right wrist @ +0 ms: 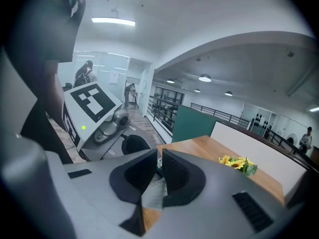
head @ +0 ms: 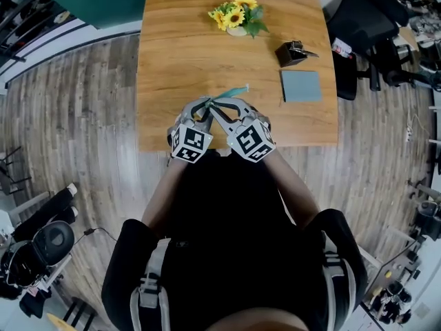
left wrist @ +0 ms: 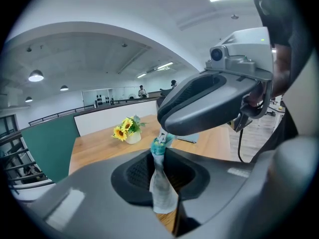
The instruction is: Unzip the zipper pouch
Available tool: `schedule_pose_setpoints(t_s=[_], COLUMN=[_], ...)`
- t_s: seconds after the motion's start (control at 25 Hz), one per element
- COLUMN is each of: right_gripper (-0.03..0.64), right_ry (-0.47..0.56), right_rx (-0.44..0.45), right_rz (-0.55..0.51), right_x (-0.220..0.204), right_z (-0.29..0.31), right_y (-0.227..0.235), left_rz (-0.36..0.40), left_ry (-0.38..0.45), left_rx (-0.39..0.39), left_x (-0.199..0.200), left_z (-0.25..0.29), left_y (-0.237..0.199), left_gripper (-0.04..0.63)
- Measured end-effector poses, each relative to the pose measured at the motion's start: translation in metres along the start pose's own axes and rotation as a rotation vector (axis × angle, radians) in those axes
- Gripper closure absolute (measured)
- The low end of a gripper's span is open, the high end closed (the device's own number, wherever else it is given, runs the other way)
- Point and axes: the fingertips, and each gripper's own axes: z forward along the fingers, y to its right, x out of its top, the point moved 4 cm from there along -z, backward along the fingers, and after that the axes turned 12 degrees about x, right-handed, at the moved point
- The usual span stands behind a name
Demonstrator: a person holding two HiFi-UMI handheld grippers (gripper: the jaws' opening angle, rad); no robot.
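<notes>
Wood-plank floor (head: 69, 129) is surrounding a long wooden bench (head: 179, 54). The person, in a black top (head: 234, 212), is standing at the bench's near edge and holding both tools out over it.

On the far right part of the bench a grey-blue pad (head: 300, 85) is lying flat. A small black item (head: 293, 52) is sitting just beyond it; the head view is too small to identify it. A pot of sunflowers (head: 236, 16) is standing near the far edge, well apart from the hands.

The left gripper (head: 202, 109) and right gripper (head: 219, 107) are meeting tip to tip over the near edge, with marker cubes facing up. The zipper pouch (head: 231, 93), grey with a teal zip line, is hanging between them, one end trailing toward the pad.

In the left gripper view, the fingers (left wrist: 134, 176) are pinching together on the pouch's grey fabric (left wrist: 160, 183), with the teal zip end sticking out just past the tips.

In the right gripper view, the fingers (right wrist: 132, 176) are nearly together on the fabric (right wrist: 154, 195). It is unclear whether they are also catching the pull tab.
</notes>
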Motion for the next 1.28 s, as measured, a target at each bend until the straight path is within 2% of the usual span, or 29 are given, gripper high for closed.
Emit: schedule_pose_setpoints(t_s=[0.2, 0.6, 0.84, 1.08, 1.28], right_gripper=[0.585, 0.592, 0.591, 0.600, 0.609], right_ry=[0.031, 0.168, 0.210, 0.265, 0.279], right_rx=[-0.005, 0.068, 0.092, 0.139, 0.142], right_rz=[0.078, 0.373, 0.491, 0.638, 0.659], right_x=[-0.008, -0.018, -0.022, -0.027, -0.028], right_z=[0.000, 0.008, 0.013, 0.019, 0.019], right_y=[0.005, 0.018, 0.023, 0.024, 0.027], left_rz=[0.007, 0.032, 0.040, 0.083, 0.074], left_ry=[-0.005, -0.018, -0.026, -0.016, -0.014], left_rx=[0.010, 0.031, 0.040, 0.040, 0.031], left_x=[-0.005, -0.012, -0.014, -0.012, -0.011], left_z=[0.000, 0.002, 0.002, 0.004, 0.006], left_y=[-0.004, -0.010, -0.013, -0.010, -0.010], left_gripper=[0.546, 0.546, 0.545, 0.545, 0.545])
